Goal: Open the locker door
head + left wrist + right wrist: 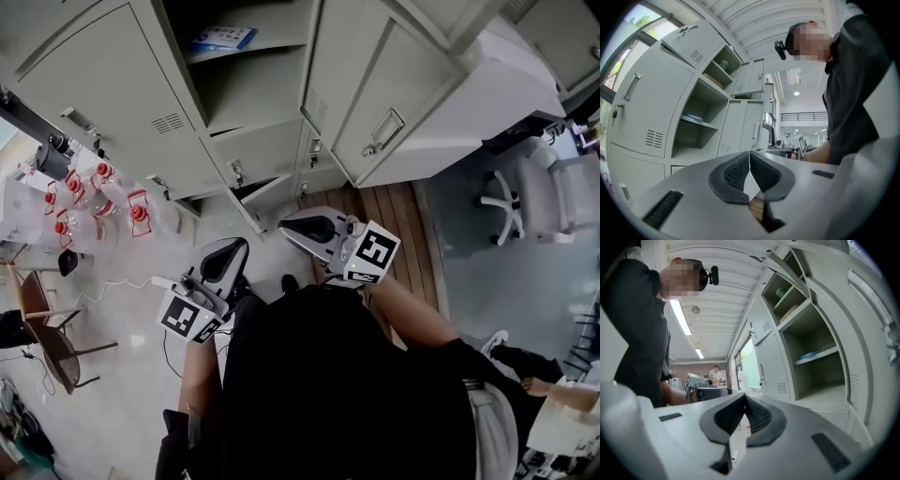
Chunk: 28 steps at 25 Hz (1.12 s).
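Your left gripper (750, 159) and your right gripper (744, 400) both have the jaws pressed together on nothing (low by your body, well apart from the grey lockers (267, 141)). The tall grey metal locker door (94, 103) stands swung wide, its compartment (253, 89) exposed; I judge the opening done.

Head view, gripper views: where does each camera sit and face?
Head view: on the head, steeply down at grey metal lockers, left tool, right tool, dark-clothed torso.
Left gripper view: on left tool, along shut jaws; lockers left, torso right.
Right gripper view: on right tool; torso left, lockers right.
Shared: open shelf with blue flat item.
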Tool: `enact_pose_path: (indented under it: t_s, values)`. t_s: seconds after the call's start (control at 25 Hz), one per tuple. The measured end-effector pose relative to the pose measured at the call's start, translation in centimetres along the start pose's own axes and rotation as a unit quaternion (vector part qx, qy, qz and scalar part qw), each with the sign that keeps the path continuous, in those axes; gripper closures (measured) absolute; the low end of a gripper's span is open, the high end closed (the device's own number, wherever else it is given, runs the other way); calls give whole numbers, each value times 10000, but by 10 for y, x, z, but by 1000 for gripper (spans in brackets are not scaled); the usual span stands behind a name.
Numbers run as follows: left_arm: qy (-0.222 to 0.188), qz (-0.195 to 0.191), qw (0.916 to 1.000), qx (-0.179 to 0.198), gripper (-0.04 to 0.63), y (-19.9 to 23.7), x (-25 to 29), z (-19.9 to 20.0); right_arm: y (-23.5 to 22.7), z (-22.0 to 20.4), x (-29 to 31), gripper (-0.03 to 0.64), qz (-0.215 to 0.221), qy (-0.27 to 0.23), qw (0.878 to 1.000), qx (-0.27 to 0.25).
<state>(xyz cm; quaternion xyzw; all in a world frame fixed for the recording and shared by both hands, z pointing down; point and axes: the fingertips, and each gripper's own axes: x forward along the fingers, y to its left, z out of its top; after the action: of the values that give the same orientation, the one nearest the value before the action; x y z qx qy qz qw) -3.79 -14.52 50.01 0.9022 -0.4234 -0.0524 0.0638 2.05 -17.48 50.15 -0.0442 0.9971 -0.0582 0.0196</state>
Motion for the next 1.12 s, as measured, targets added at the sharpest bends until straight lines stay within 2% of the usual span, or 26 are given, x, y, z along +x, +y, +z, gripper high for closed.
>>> enact_pose_path:
  t_s: [0.2, 0.6, 1.12]
  values:
    - [193, -101, 9997, -106, 577, -2, 5, -18, 0, -15, -11, 604, -188, 26, 9998, 114]
    - [262, -508, 9983, -109, 577, -17, 26, -20, 1, -21, -26, 605, -307, 127, 9994, 21]
    - [246, -609, 9978, -41, 577, -28, 33, -15, 4, -15, -43, 604, -381, -24, 9993, 9]
